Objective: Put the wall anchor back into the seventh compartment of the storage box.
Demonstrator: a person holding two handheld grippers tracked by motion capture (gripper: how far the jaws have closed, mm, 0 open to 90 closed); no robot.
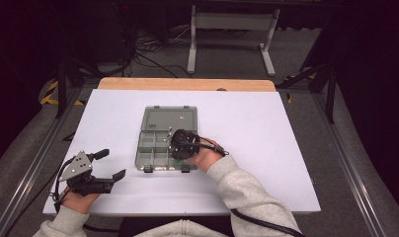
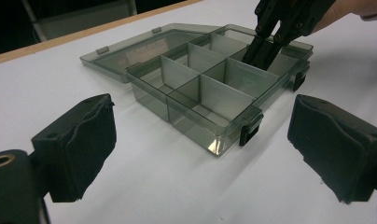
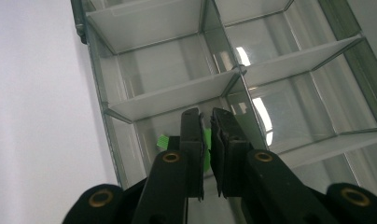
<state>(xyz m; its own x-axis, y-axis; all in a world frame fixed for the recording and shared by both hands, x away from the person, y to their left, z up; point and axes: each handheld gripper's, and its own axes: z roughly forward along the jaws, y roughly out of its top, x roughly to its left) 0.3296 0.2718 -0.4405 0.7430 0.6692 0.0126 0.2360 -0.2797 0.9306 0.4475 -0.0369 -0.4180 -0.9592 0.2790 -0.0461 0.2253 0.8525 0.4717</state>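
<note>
Box dividers (image 3: 177,95) hem right tool (image 3: 206,122); table (image 1: 266,128) open

White table (image 1: 266,148) with wooden far edge (image 1: 187,84). Grey carpet floor (image 1: 227,59) beyond carries black cables (image 1: 148,49) and a white frame stand (image 1: 232,22). Surroundings dark.

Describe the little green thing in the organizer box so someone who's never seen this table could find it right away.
On the white table lies a smoky clear organizer box, lid folded open away from the person. The right gripper reaches into a compartment along the box's near edge, jaws almost together. The small bright green piece lies there at the jaws, the one spot of colour among the bare compartments in view.
</note>
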